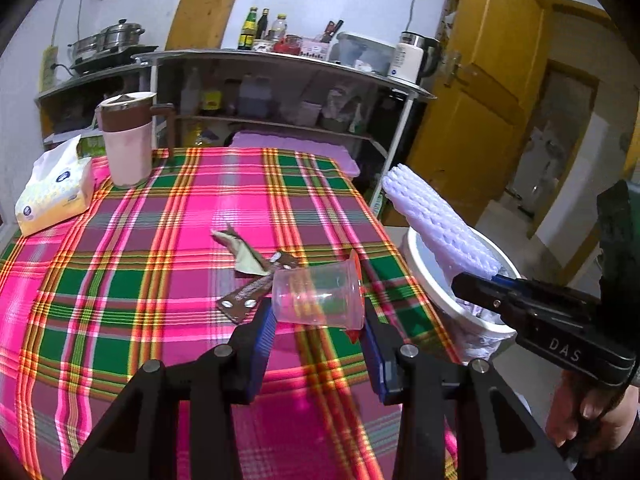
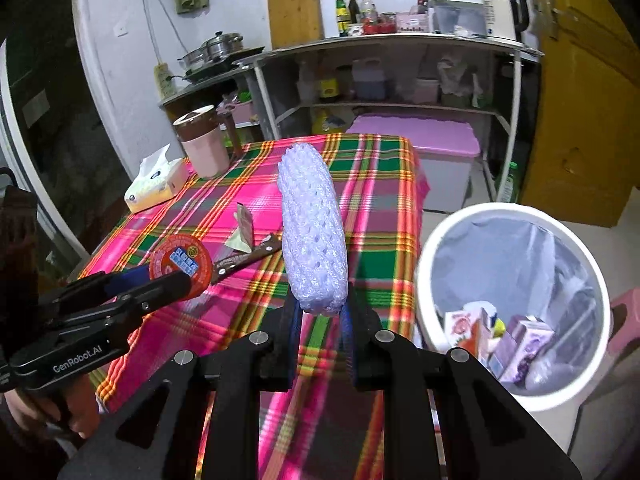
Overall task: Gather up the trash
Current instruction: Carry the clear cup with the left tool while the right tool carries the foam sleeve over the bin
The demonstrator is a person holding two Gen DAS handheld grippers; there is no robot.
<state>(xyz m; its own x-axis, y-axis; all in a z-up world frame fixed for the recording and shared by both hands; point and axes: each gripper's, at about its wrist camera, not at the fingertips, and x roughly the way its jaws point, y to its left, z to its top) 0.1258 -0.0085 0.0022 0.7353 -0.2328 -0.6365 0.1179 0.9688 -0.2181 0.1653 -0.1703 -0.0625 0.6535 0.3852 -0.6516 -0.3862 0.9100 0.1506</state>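
Observation:
My left gripper (image 1: 318, 320) is shut on a clear plastic cup (image 1: 316, 296) with a red peel-off lid, held on its side above the plaid table (image 1: 160, 240). The cup's red lid (image 2: 180, 266) shows in the right wrist view, with the left gripper (image 2: 160, 280) on it. My right gripper (image 2: 322, 308) is shut on a white foam fruit net (image 2: 312, 236), held upright near the table's right edge. In the left wrist view the net (image 1: 436, 220) hangs over the white bin (image 1: 420, 276). Brown snack wrappers (image 1: 256, 272) lie on the table.
The white lined bin (image 2: 516, 300) beside the table holds several cartons. A tissue pack (image 1: 56, 192) and a pink-brown jug (image 1: 126, 136) stand at the table's far left. Metal shelves (image 1: 280, 92) and a pink-lidded box (image 2: 424, 136) are behind. A yellow door (image 1: 480, 100) is right.

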